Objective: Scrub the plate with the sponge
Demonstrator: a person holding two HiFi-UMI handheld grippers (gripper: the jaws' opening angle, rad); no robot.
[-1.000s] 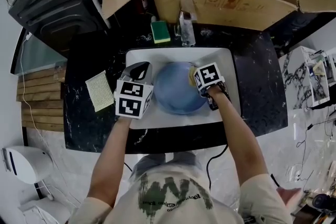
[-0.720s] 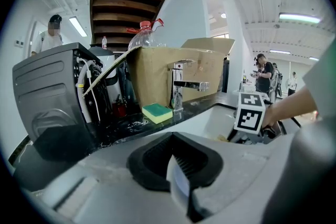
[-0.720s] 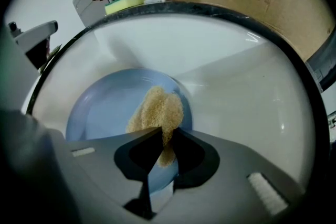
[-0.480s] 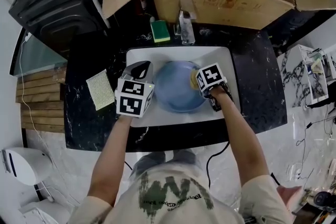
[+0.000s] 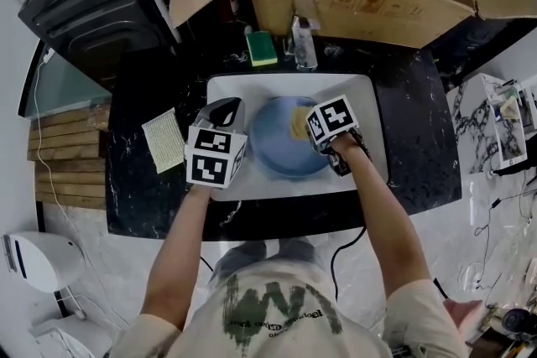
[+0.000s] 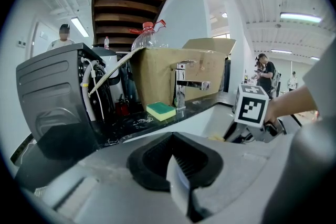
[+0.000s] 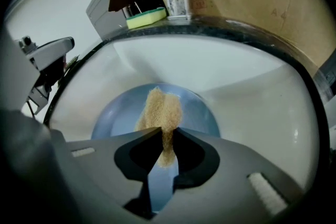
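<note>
Currently the right gripper point(image 7: 167, 134) pinches the tan sponge point(image 7: 160, 110) against the blue plate point(image 7: 118, 118), which lies in the white sink point(image 7: 252, 92). The left gripper point(image 6: 176, 160) is closed and empty beside the plate. Risk: scrubbing pressure may slide the unrestrained plate.

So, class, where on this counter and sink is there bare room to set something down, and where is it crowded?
Free: the dark counter right of the sink, and the strip in front of the cloth. Crowded: the plate with left gripper and right gripper fills the basin; green sponge, faucet and box line the back.
</note>
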